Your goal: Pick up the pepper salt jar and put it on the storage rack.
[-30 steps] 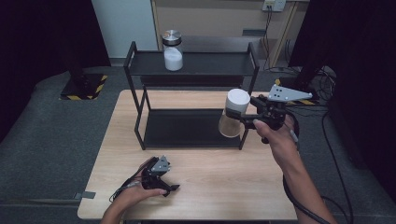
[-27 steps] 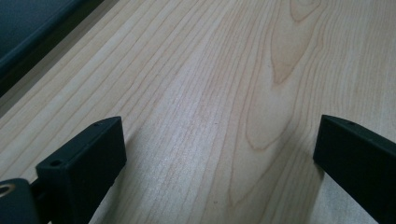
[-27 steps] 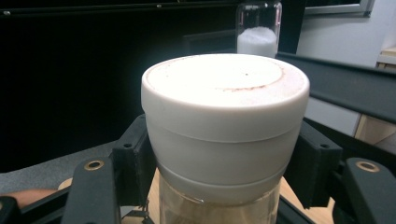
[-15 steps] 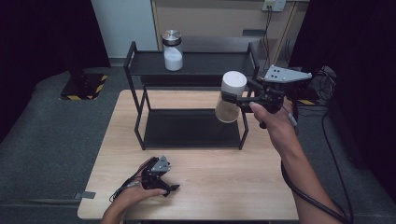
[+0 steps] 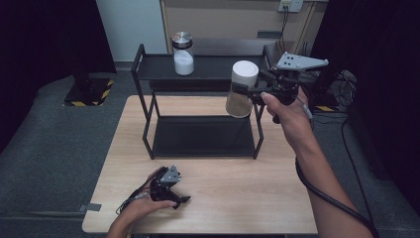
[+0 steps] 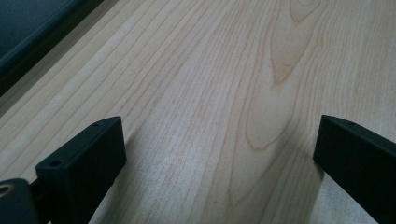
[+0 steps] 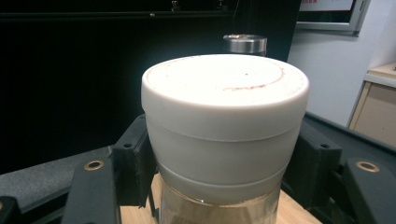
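White-lidded jar (image 5: 241, 89) of brown powder

We see a table (image 5: 223, 198) with a rack (image 5: 200, 106) standing on its back half, nearer the back left corner than the right. On the rack's top shelf, toward its left end, stands a small jar (image 5: 183, 53). By the rack's front right post, up off the table near the top shelf, a big jar (image 5: 241, 89) sits between the jaws of the right hand-held gripper (image 5: 252, 90). The left hand-held gripper (image 5: 182, 199) rests on the table near the front edge, toward the front left corner, well apart from the rack.
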